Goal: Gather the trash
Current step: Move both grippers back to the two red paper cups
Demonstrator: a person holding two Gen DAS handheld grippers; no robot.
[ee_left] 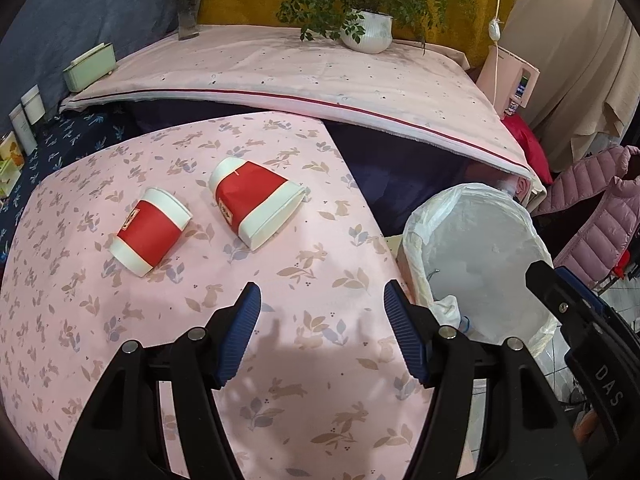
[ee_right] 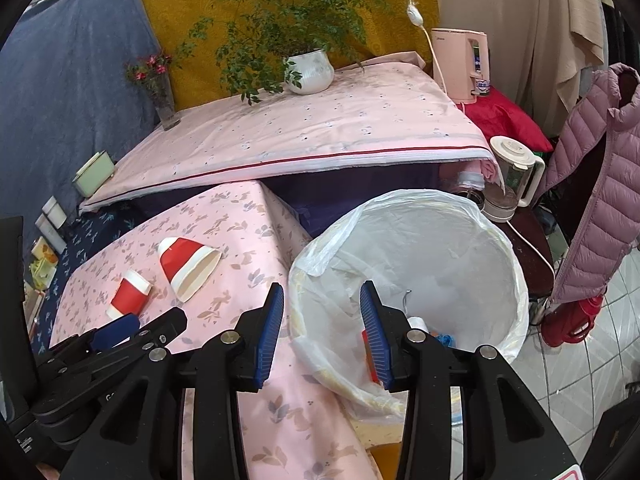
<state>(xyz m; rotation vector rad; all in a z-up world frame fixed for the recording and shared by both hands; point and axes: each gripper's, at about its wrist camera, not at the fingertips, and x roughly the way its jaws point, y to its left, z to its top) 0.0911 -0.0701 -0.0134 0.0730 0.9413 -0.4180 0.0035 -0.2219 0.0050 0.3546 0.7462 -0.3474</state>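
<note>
Cups lie on the pink counter (ee_left: 304, 360): two red and white paper ones, both on their sides and apart from each other. The left cup (ee_left: 151, 231) is the smaller, the right cup (ee_left: 256, 201) is flattened and crushed. A bin (ee_right: 516, 280) with a white liner stands just beside the counter on the right, and some small trash lies at its bottom, too small to tell what. The left gripper (ee_left: 322, 330) hovers over the near part of the counter, its jaws wide apart and holding nothing, with both cups farther away and to the left. The right gripper (ee_right: 322, 330) hangs over the near rim of the bin, its jaws also apart and empty. Far behind, on a second surface with a pale cloth, stand a plant (ee_left: 366, 28) in a white pot and a vase (ee_left: 188, 12) with red flowers. A pink jacket (ee_right: 596, 184) hangs at the right.
</note>
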